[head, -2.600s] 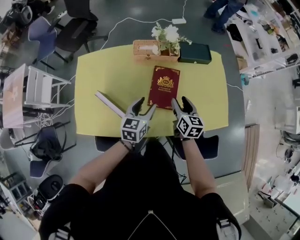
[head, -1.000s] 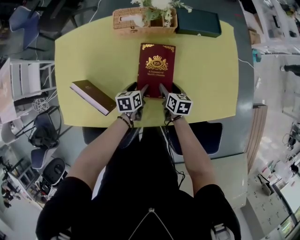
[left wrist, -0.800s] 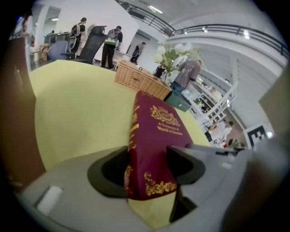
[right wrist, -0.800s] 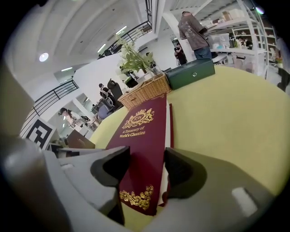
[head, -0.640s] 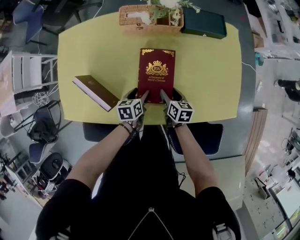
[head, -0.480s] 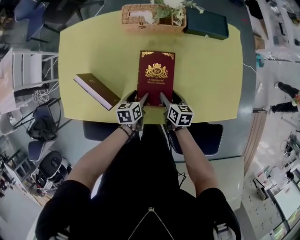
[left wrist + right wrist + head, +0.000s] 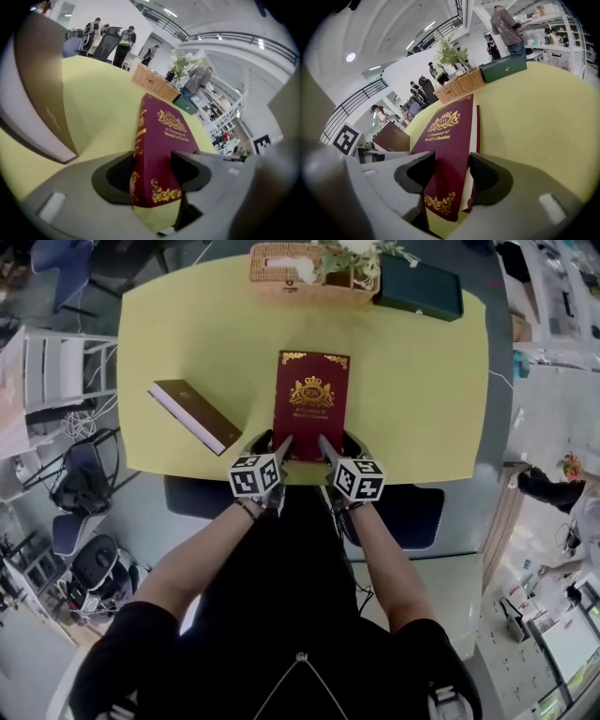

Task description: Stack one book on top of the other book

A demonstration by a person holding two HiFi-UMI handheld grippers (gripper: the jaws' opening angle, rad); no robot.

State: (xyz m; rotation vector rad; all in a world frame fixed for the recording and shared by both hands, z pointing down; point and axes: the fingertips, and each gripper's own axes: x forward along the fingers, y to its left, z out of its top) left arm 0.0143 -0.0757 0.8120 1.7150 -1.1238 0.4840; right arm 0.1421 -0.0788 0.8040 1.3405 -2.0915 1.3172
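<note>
Left gripper (image 7: 273,441): closed on the near left corner of the red book (image 7: 311,404). The jaws have just been drawn closer together, with the spine and the front cover between them.
Right gripper (image 7: 336,441): closed on the near right corner of the same book. One pad is set on the cover, the other against the page edge.
Red book: laid on the yellow table (image 7: 412,381), running straight away from both grippers.
Brown book (image 7: 195,415): laid at an angle on the table, left of the left gripper and well apart from it. In the left gripper view it is cut off by the frame edge.
Hidden: in the head view both near corners of the red book are covered by the jaws. Whether its near edge is raised off the table cannot be determined.
Beyond the red book: a wicker basket (image 7: 281,261) and a dark green case (image 7: 419,287), with a plant cut off at the top of the head view.
</note>
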